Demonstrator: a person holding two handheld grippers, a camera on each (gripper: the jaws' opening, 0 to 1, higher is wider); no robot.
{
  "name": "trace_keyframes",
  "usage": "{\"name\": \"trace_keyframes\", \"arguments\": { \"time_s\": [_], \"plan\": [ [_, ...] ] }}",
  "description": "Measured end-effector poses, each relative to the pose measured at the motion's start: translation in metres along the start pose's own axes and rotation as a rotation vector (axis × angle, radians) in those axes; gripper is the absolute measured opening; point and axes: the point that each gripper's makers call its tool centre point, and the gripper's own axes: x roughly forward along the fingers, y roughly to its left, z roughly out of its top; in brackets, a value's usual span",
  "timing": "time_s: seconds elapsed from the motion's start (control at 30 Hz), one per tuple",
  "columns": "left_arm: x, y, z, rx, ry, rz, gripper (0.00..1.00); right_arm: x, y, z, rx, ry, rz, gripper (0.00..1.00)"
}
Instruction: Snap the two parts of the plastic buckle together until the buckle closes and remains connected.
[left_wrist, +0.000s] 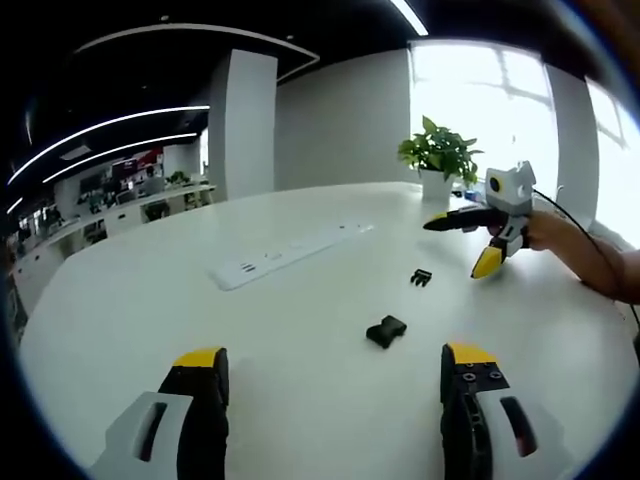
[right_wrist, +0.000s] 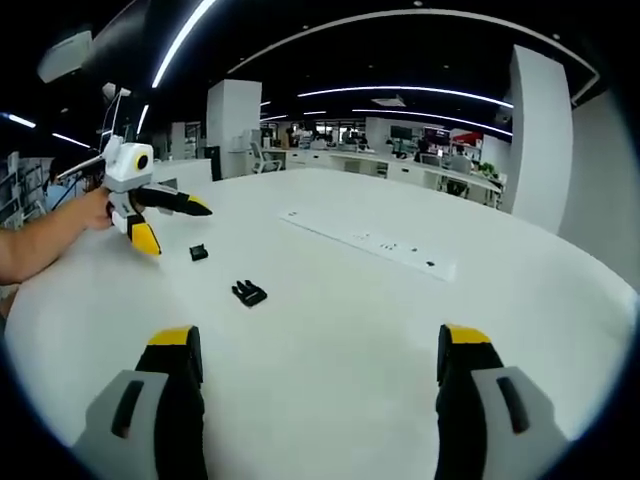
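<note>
Two black buckle parts lie apart on the white table (left_wrist: 150, 310). The blocky socket part (left_wrist: 386, 330) is nearer my left gripper (left_wrist: 335, 365), whose jaws stand wide open with nothing between them. The pronged part (left_wrist: 421, 277) lies a little beyond it. My right gripper (left_wrist: 458, 246), held by a hand, hovers open just past the pronged part. In the right gripper view the pronged part (right_wrist: 249, 293) is the closer one and the socket part (right_wrist: 199, 252) lies farther left. My right gripper (right_wrist: 320, 345) is open and empty there, and my left gripper (right_wrist: 178, 228) hangs open at the far left.
A long white power strip (left_wrist: 290, 255) (right_wrist: 370, 240) lies on the table beyond the parts. A potted plant (left_wrist: 440, 155) stands at the far edge by the window. Office desks and a white pillar (right_wrist: 540, 130) fill the background.
</note>
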Motion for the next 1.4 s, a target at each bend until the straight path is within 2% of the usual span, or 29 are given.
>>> {"name": "trace_keyframes", "arguments": {
  "time_s": [0.17,0.43,0.83,1.17,1.4],
  "plan": [
    [-0.001,0.0,0.001,0.008,0.007,-0.003,0.89,0.003,0.001,0.002,-0.007,-0.001,0.005,0.99],
    [0.001,0.0,0.017,0.008,-0.02,-0.013,0.88,0.005,-0.002,0.011,-0.015,-0.008,0.008,0.98],
    [0.006,0.0,0.018,0.016,-0.008,-0.019,0.87,0.014,0.003,0.02,-0.026,-0.018,0.035,0.98],
    [0.012,0.006,0.022,0.016,-0.01,-0.017,0.87,0.019,-0.003,0.021,-0.024,-0.019,0.035,0.98],
    [0.016,0.005,0.018,0.018,0.001,-0.023,0.87,0.023,-0.007,0.022,-0.025,-0.016,0.031,0.98]
  ]
}}
